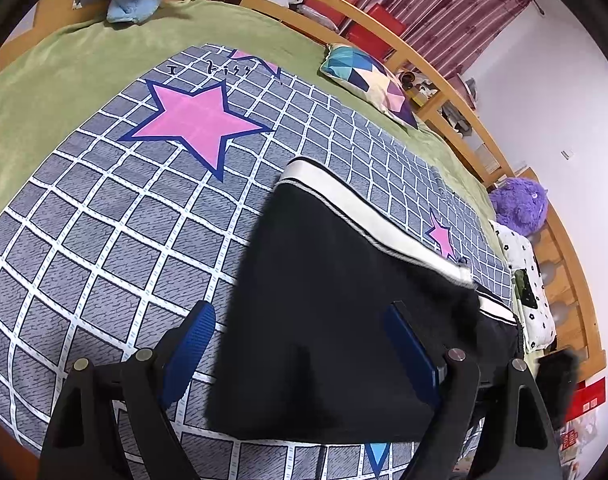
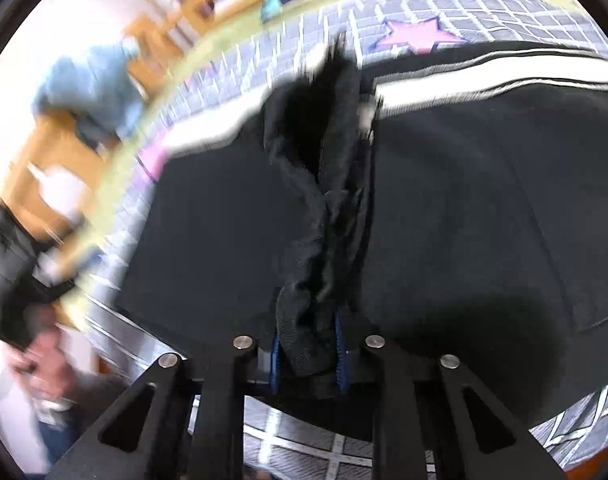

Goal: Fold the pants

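1. Left gripper [image 1: 300, 354]: fingers spread wide, nothing between them. One blue pad hangs over the checked star-print bedspread [image 1: 104, 216]; the other pad sits over the black cloth. Contact with the cloth cannot be confirmed.
2. Pants [image 1: 328, 304]: black with a white side stripe, lying on the bedspread on the bed, in the near right part of the left wrist view. What shows there is a flat, fairly square black panel with straight edges, so at least one fold looks already made.
3. Right gripper [image 2: 308, 354]: fingers pinched together on a bunched ridge of the pants' black fabric [image 2: 324, 208], which rises in a gathered pleat ahead of the gripper. The right wrist view is smeared by motion blur.
4. Progress, judged: mid-fold. One layer appears laid down; the portion in the right gripper is lifted and not yet placed.
5. Left to do, judged: carry the pinched portion over, lay it flat, release, smooth. Whether further folds are needed cannot be told.
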Demonstrator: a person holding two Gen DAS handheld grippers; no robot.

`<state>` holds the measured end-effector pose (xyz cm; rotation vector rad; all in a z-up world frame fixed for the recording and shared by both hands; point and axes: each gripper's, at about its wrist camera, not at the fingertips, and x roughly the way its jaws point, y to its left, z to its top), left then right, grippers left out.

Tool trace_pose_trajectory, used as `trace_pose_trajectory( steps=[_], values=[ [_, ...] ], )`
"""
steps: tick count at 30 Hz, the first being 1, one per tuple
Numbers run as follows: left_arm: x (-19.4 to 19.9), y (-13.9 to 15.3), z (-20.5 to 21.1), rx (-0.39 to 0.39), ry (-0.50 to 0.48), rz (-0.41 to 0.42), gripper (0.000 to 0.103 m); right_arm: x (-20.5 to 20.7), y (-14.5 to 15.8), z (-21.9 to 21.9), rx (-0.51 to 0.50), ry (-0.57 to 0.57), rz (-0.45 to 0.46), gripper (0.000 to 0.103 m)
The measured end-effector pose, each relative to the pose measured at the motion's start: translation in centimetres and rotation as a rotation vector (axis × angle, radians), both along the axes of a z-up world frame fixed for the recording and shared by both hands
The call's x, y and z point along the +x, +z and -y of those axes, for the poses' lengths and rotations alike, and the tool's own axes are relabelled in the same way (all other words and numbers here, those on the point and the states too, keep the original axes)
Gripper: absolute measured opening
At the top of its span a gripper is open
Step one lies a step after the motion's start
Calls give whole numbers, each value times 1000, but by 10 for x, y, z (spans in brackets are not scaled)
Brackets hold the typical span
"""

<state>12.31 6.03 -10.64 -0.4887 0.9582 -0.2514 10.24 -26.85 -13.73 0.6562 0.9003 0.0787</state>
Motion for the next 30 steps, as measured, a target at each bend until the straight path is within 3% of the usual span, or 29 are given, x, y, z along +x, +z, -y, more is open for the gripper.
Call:
trace_pose_trajectory(
  steps=[2,4,8,10,12,15,20,23,27,30],
  values=[
    [0,-1,-2,-1,1,-4,86,-8,12,21,12,-81,26,19],
    [1,-3,-3,3,-6,-7,86,-4,12,27,-100,-118,-57,20],
    [4,-5,-4,-28,-8,-16,86,9,-23,13,-205,20,-235,34],
    [5,-5,-2,-40,-7,-17,86,3,-15,4,-322,72,-216,36],
    [6,-4,2,-40,-18,-14,86,5,-5,-3,-384,124,-217,41],
    [7,-3,11,-17,-38,-10,86,5,11,5,-427,106,-192,40],
    [7,-1,23,44,-76,13,86,2,50,25,-444,-10,29,40],
    [7,0,25,53,-76,28,86,17,64,7,-470,17,129,40],
    [10,-1,22,36,-61,23,86,73,41,-38,-512,176,96,40],
    [14,-7,21,37,-55,-3,86,97,5,-38,-636,140,-35,37]
  ],
)
